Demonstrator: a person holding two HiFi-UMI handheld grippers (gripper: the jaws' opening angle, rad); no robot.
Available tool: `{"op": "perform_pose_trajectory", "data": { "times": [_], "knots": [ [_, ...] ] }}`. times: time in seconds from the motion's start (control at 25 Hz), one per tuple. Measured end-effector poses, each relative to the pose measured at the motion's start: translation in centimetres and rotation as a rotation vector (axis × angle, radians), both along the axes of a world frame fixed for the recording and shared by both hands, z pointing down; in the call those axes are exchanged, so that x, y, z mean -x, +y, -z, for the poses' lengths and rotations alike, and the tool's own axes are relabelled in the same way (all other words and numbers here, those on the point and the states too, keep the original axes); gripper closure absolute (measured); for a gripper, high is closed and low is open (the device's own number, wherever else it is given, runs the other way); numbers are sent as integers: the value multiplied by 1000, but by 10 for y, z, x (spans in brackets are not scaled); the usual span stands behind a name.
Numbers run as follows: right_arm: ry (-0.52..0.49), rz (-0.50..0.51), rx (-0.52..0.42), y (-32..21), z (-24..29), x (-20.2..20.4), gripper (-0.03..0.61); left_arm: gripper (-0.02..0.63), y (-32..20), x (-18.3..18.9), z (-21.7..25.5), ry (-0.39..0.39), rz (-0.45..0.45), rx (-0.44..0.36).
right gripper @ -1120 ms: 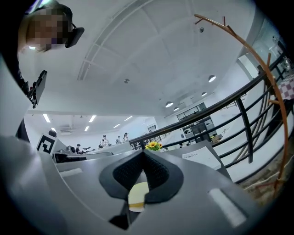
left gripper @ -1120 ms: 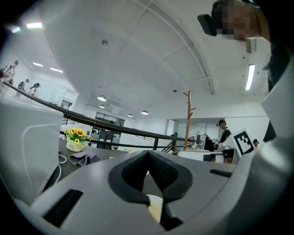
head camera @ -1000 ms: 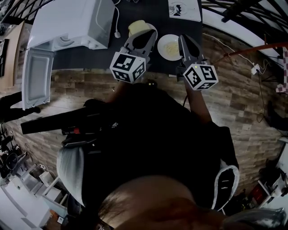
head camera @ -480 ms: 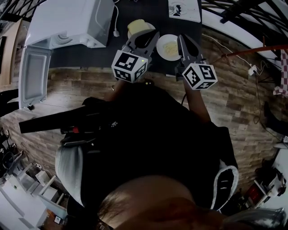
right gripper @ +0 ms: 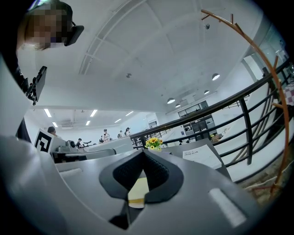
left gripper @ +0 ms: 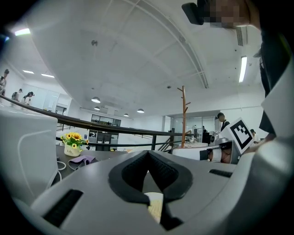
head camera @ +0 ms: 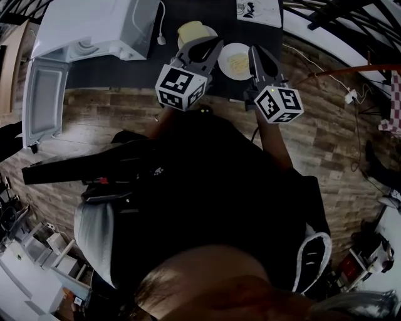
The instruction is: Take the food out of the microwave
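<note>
Food [head camera: 237, 63] sits on a plate [head camera: 223, 71] by the table [head camera: 207, 12] edge, outside the microwave [head camera: 94, 28], and with left gripper [head camera: 210, 45] and right gripper [head camera: 255, 51] both clamped shut, empty, one nudge could shove it off

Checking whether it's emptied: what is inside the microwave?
The microwave is open, but its top covers the cavity; the inside cannot be seen. A plate of food sits outside.

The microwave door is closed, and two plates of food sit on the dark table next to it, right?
No. The head view shows the microwave door swung open, not closed. Two plates of food do sit on the dark table next to it.
</note>
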State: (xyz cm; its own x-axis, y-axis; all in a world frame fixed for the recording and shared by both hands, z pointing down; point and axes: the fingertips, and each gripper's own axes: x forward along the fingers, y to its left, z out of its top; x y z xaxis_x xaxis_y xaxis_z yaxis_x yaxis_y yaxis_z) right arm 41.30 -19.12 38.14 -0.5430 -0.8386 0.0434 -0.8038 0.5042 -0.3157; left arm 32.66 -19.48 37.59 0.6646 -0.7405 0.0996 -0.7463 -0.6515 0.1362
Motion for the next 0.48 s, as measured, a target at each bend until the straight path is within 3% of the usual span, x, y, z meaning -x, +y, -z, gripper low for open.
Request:
{"op": "perform_pose_trajectory", "data": {
  "times": [0.48],
  "knots": [
    [3,-11,16,6,-6,5,577,607,4,6,-4,10,0,6]
  ]
}}
